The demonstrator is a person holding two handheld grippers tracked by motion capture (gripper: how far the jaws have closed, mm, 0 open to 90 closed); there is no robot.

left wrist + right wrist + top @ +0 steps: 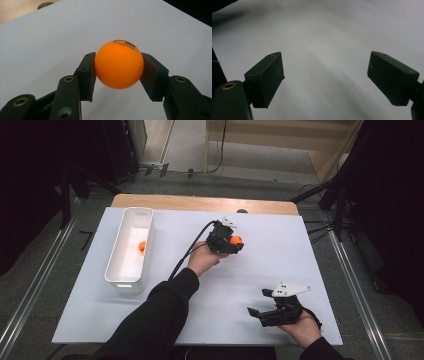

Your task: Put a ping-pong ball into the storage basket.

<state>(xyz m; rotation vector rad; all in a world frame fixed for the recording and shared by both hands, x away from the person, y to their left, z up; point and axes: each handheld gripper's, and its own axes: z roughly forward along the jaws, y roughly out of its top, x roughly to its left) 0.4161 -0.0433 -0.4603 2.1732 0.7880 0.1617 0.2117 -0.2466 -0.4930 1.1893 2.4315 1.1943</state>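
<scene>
Between the two black pads of the left gripper [117,75] sits a smooth orange plastic ball [119,64], pinched at its widest girth, with the white table sheet [50,37] visible beneath it; from the high view the same ball [236,240] shows at the tip of the left gripper [231,242] near the middle of the sheet, well apart from the long white plastic bin [148,245] at the left, which already holds a second orange ball [142,246]; judging by that, the work in hand is likely carrying this ball across to the bin

Risks, as I judge them: the ball is round, hard and slick, and the flat pads meet it on small patches only, so a quick swing or a jolt could squirt it out forwards or downwards; once loose it would bounce and roll, possibly off the sheet's edge to the floor; letting go too high above the bin could make it hop over the low wall, or knock the ball lying inside; the black cable [190,247] trailing from the gripper could snag on the sleeve and tug the hand off line

Near the sheet's right front corner, the right gripper [260,302] rests in the person's hand with its jaws spread wide and nothing between them, as the right gripper view confirms [325,75]; it is far from the path to the bin, so I see little chance of a collision
</scene>
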